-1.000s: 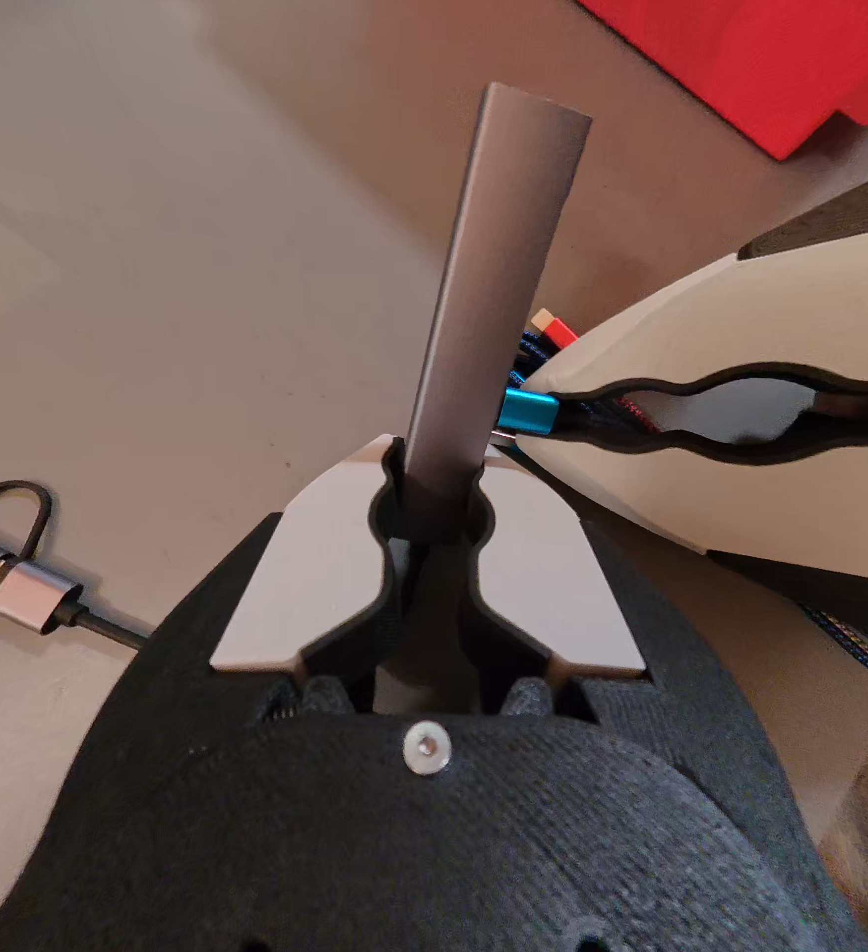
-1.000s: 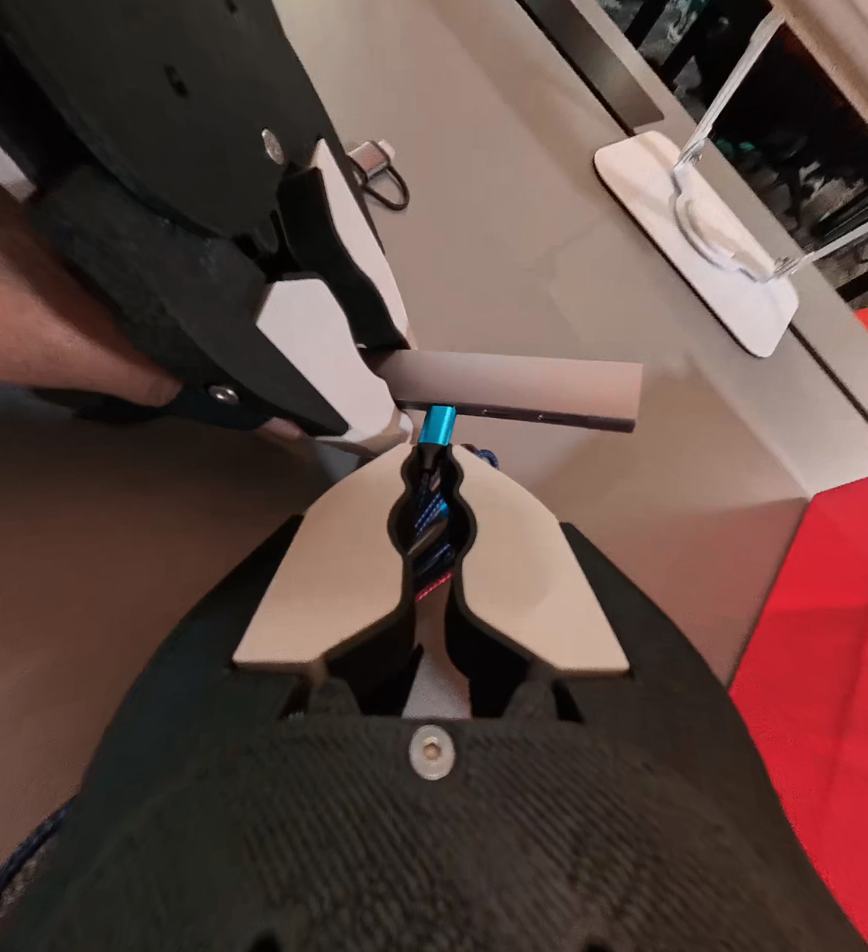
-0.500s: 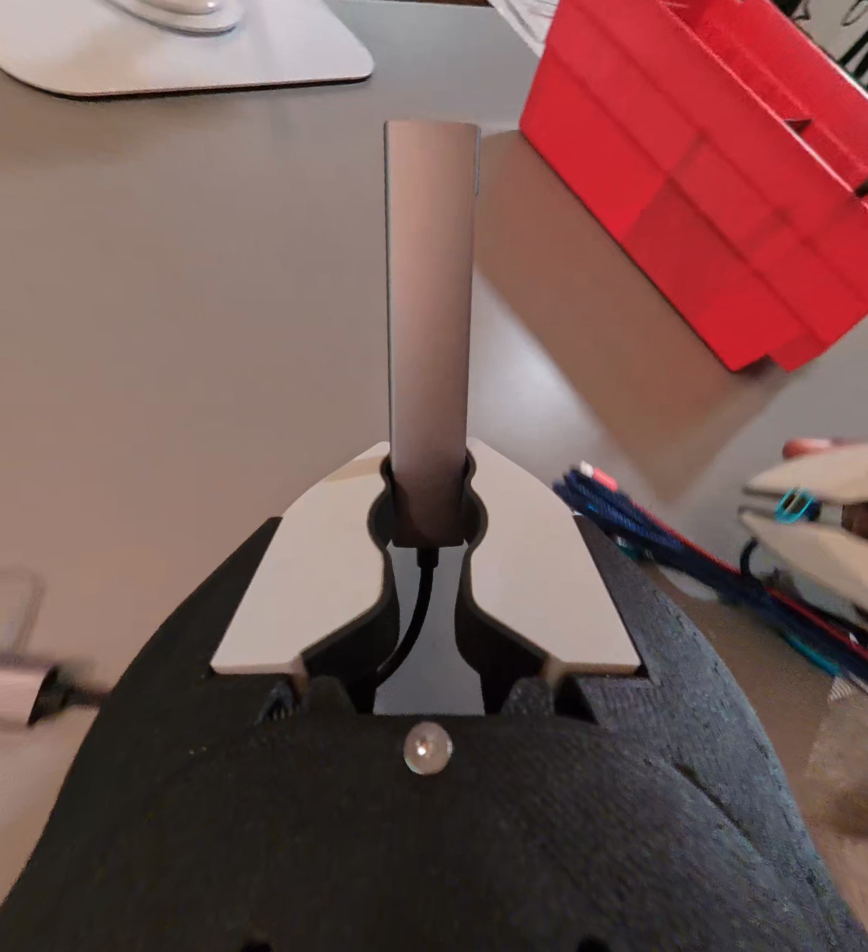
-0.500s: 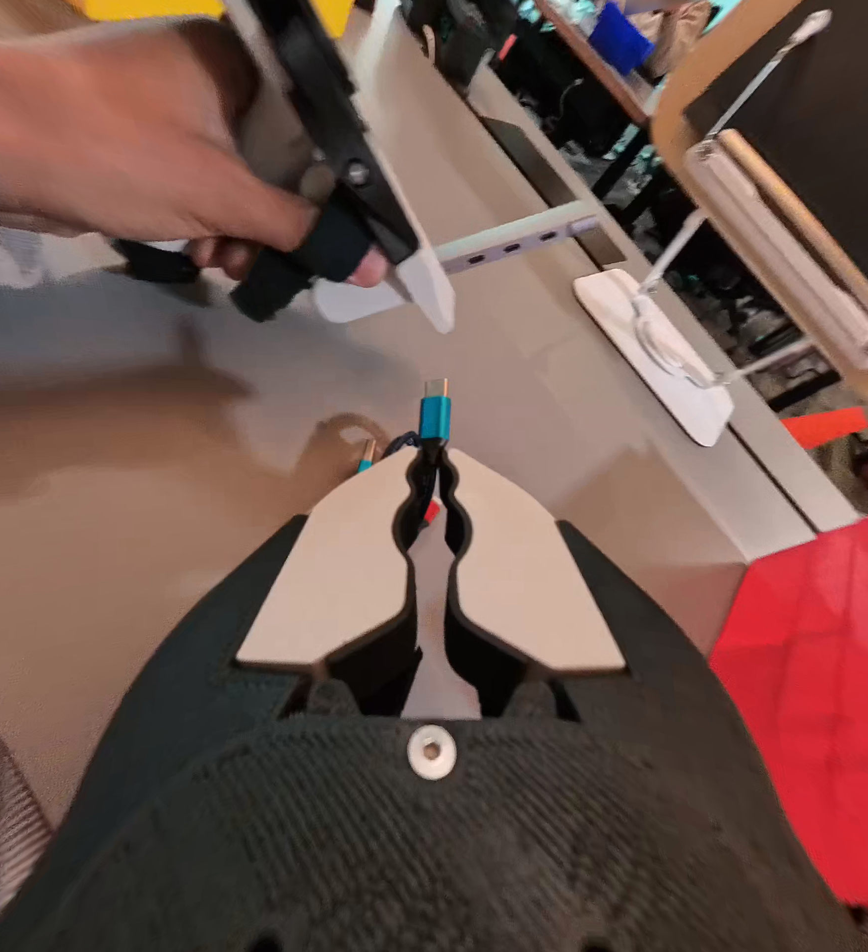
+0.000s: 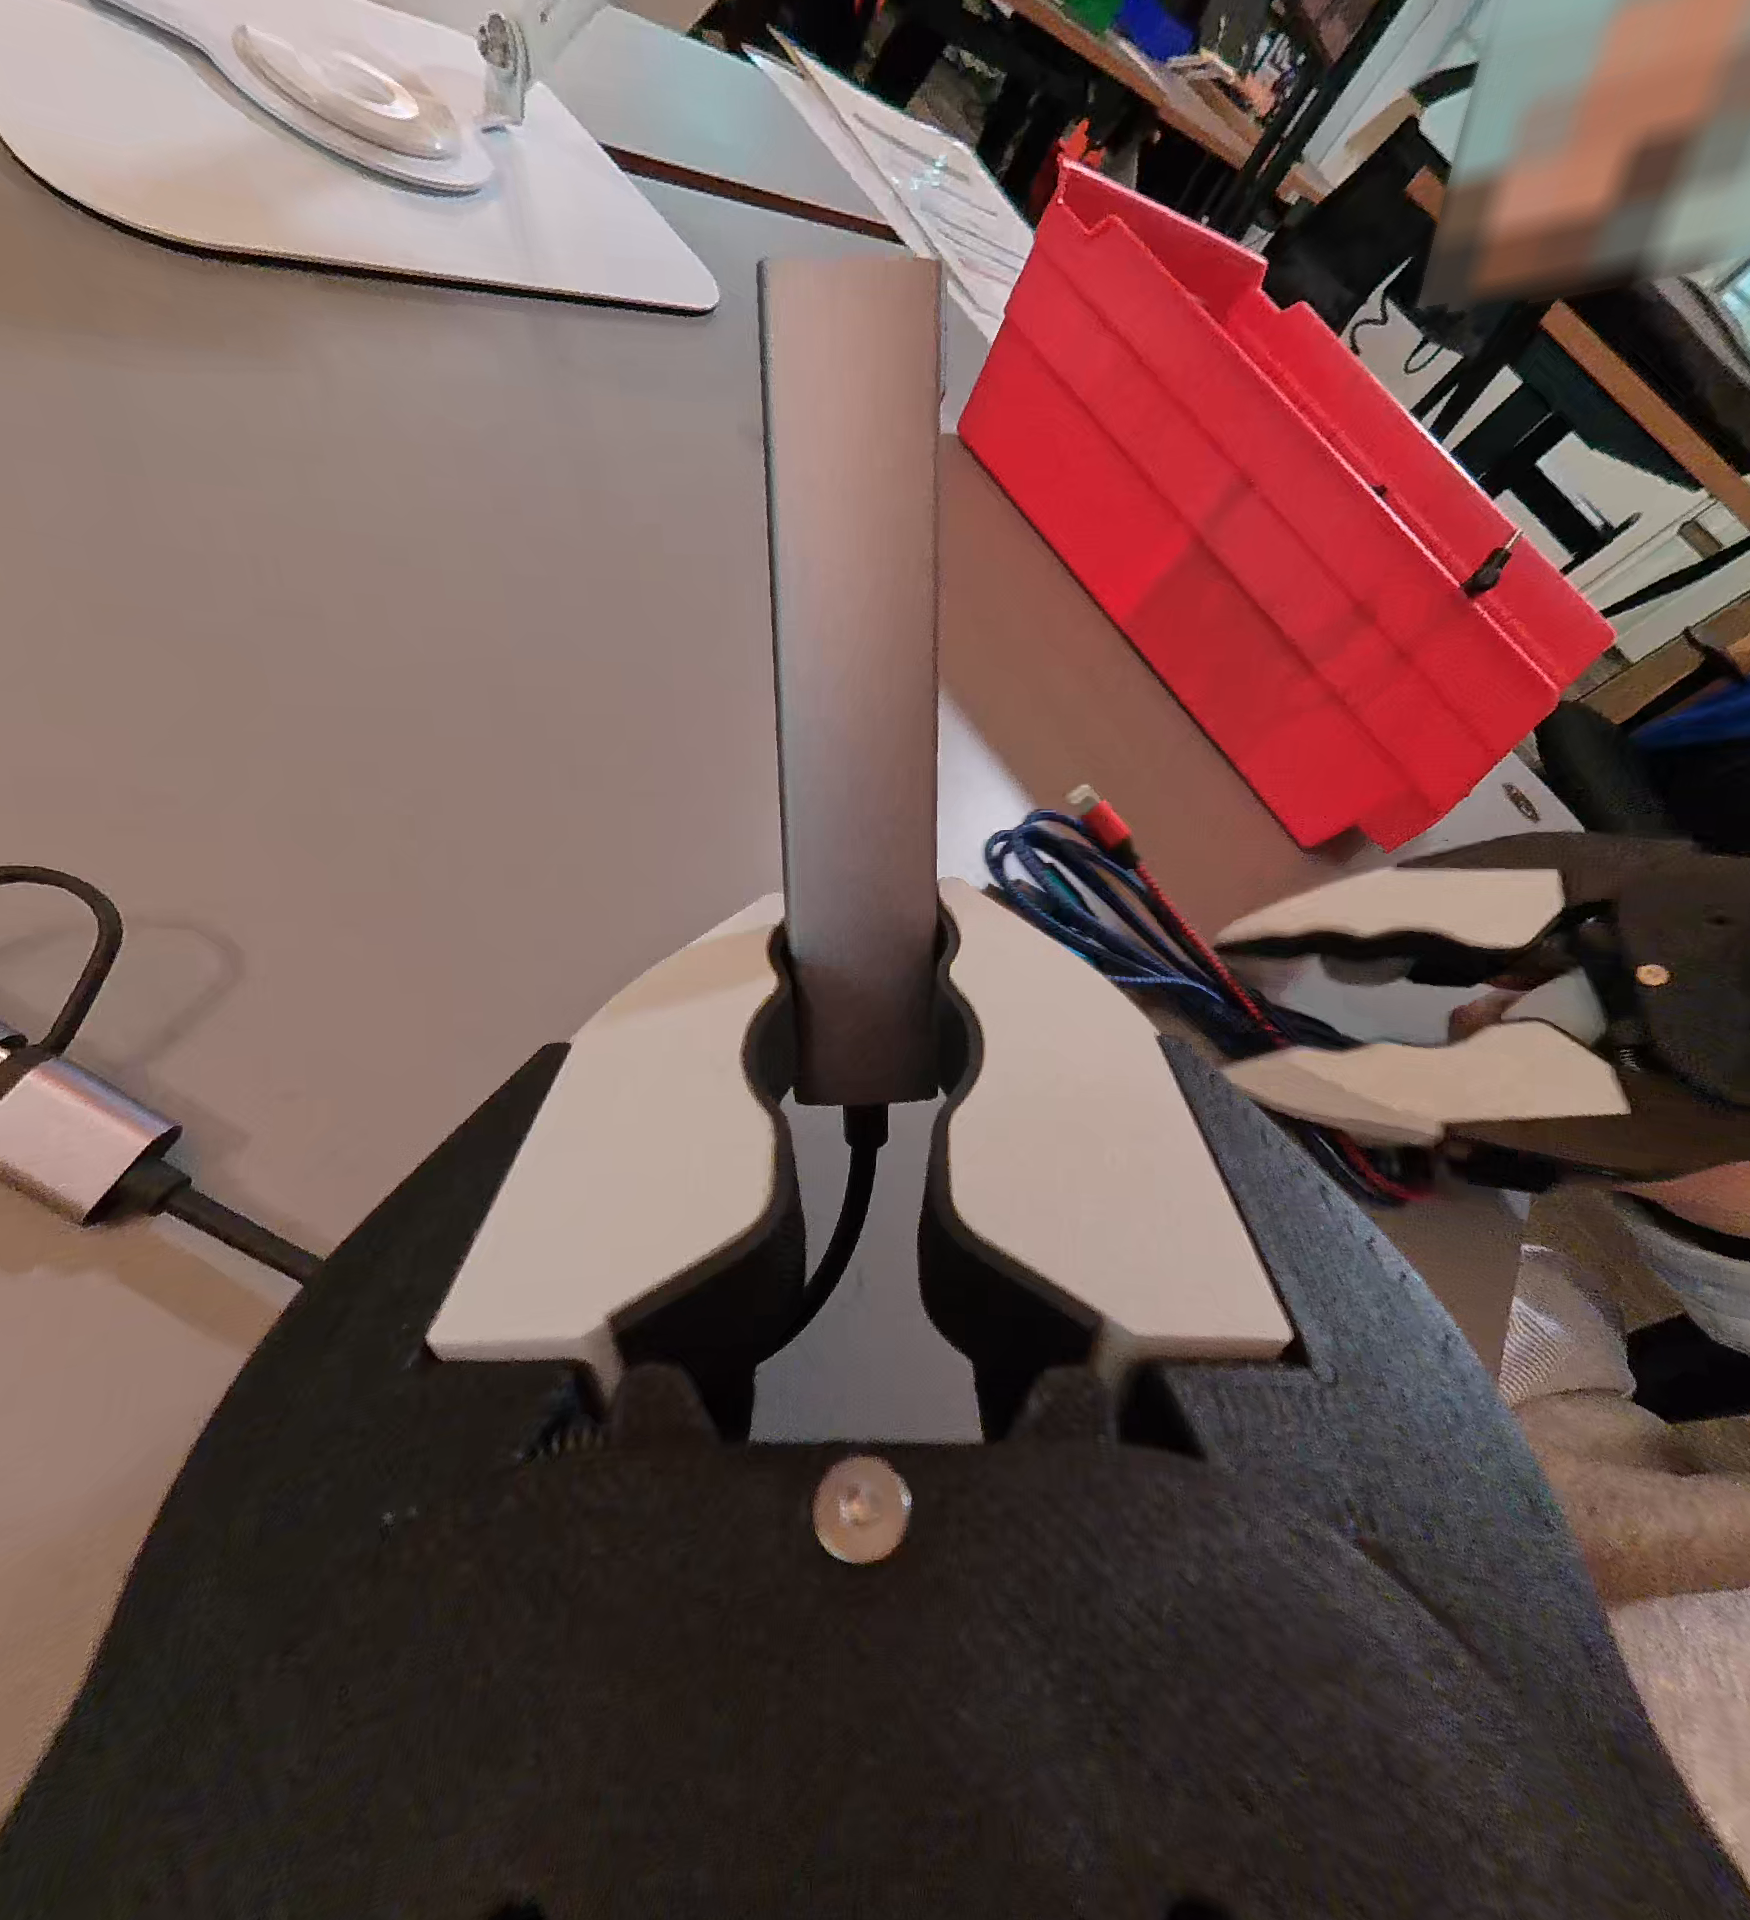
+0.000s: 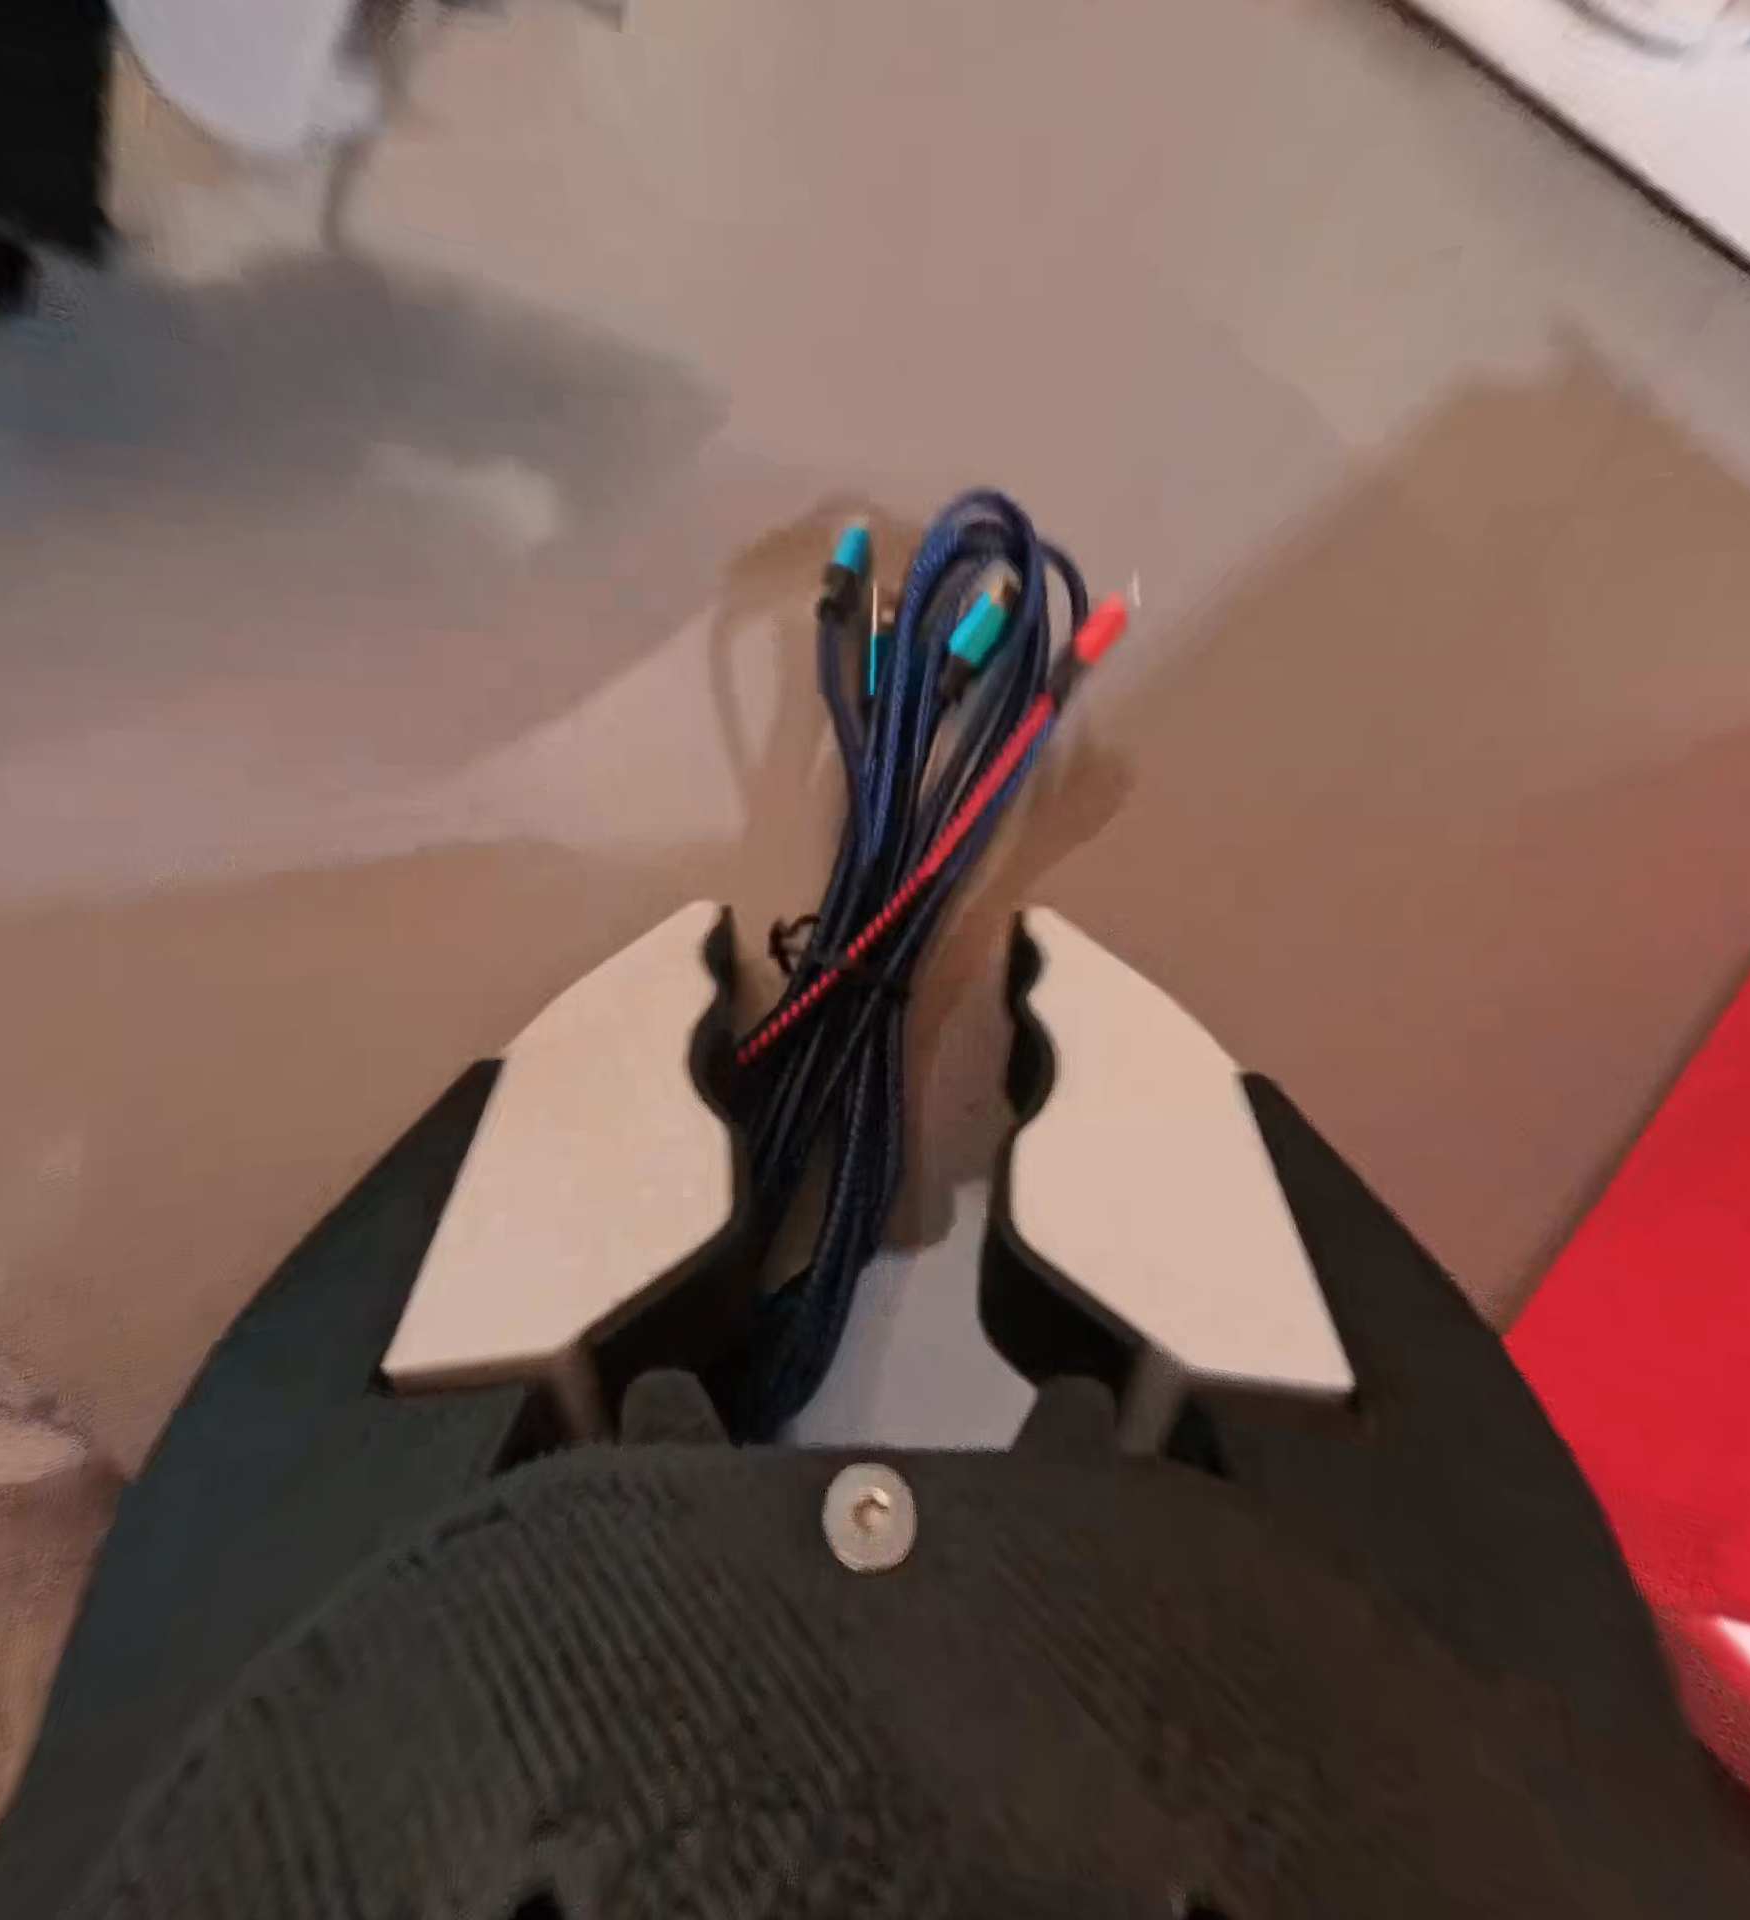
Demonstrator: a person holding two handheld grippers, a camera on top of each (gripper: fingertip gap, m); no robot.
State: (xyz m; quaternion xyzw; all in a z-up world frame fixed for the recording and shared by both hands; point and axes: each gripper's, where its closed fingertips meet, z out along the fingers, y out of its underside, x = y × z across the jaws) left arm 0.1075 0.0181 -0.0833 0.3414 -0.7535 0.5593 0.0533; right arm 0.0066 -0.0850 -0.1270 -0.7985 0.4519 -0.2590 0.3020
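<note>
My left gripper (image 5: 860, 920) is shut on the near end of a long grey USB hub bar (image 5: 850, 623), which sticks straight out ahead above the table. The hub's black cable runs back between the fingers and out left to a grey plug adapter (image 5: 40, 1127) on the table. My right gripper (image 6: 871, 920) is open, and a bundle of blue and red braided cables (image 6: 902, 831) lies on the table between its fingers. I cannot tell if it touches them. The bundle has a teal plug (image 6: 980, 629) and a red plug (image 6: 1099, 629). In the left wrist view the right gripper (image 5: 1229, 1006) hovers open beside the bundle (image 5: 1110, 914).
A red plastic bin (image 5: 1266, 520) stands at the right on the table, also showing in the right wrist view (image 6: 1733, 1299). A white stand base (image 5: 279, 208) with a clear stem lies at the back left. A person's sleeve and lap are at the lower right. Spacing between my two grippers at the tips: around 15 centimeters.
The teal plug came away from the hub. My right gripper opened and let the cable go, and the bundle now lies on the table. My left gripper carried the hub away leftward.
</note>
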